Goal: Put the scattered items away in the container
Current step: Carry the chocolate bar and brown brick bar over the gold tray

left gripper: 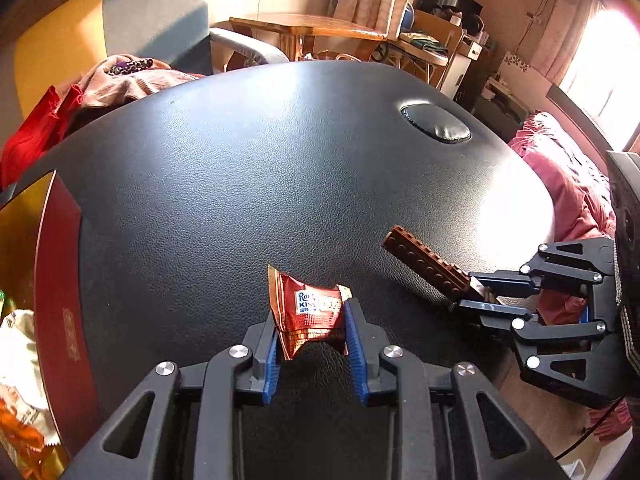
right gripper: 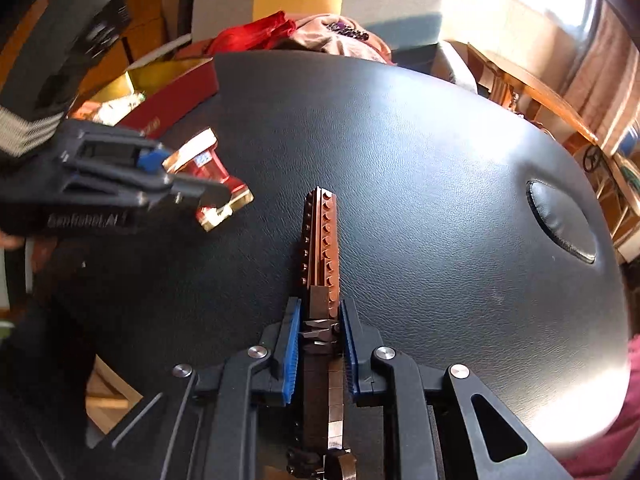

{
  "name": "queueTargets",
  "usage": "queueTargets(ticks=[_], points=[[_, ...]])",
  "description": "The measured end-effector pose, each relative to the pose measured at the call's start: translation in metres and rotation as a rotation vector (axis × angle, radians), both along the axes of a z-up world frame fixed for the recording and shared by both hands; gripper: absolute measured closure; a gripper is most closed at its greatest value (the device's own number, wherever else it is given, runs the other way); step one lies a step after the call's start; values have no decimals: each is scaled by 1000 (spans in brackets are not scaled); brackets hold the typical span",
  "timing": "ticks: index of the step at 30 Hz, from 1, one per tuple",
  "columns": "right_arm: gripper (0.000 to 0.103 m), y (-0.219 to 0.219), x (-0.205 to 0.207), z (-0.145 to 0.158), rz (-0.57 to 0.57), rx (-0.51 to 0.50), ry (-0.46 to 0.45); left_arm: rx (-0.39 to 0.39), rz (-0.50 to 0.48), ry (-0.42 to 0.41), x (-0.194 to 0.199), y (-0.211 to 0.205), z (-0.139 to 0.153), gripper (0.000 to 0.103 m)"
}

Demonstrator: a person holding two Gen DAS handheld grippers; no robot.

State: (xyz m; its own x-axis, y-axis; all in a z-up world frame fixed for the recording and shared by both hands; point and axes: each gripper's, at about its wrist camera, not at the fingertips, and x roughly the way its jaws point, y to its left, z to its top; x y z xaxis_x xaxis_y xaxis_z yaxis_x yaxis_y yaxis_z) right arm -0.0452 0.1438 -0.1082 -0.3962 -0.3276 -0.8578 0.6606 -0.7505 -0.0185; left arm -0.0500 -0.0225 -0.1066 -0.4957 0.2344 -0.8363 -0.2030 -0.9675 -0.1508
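Observation:
A copper-red snack packet (left gripper: 310, 314) is pinched between the blue pads of my left gripper (left gripper: 311, 312), lifted just off the black leather top. A long brown toy-brick bar (right gripper: 325, 240) sticks forward from my right gripper (right gripper: 320, 314), which is shut on its dark end. In the left wrist view the right gripper (left gripper: 470, 292) holds that bar (left gripper: 424, 266) slanting up to the left. The right wrist view shows the left gripper (right gripper: 192, 186) with the packet (right gripper: 210, 160) close to the red box (right gripper: 176, 96). That box (left gripper: 60, 280) has a gold lining and holds snack bags (left gripper: 20, 360).
The black leather top (left gripper: 240, 152) has a round button dimple (left gripper: 436, 122) at the far right. Red and pink clothes (left gripper: 100, 92) lie behind it, pink bedding (left gripper: 568, 184) to the right, and a wooden table (left gripper: 304, 28) stands beyond.

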Motion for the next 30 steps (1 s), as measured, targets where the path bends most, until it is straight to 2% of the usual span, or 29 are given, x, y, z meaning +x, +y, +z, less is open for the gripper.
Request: queueTargets(ticks=[8,15,22,30], points=[[84,-23,5,7,-60,-46,17,18,63,52,17,-12,17,75],[84,-49,11,19,-64,-101,38,22,122,109,32,-33,37,75],[84,-73,17,42,-47,-166,54,43,213,155,49,-65,56,75],[84,-126,26,72,46,-250,69,30,344,214,74,-117,75,75]])
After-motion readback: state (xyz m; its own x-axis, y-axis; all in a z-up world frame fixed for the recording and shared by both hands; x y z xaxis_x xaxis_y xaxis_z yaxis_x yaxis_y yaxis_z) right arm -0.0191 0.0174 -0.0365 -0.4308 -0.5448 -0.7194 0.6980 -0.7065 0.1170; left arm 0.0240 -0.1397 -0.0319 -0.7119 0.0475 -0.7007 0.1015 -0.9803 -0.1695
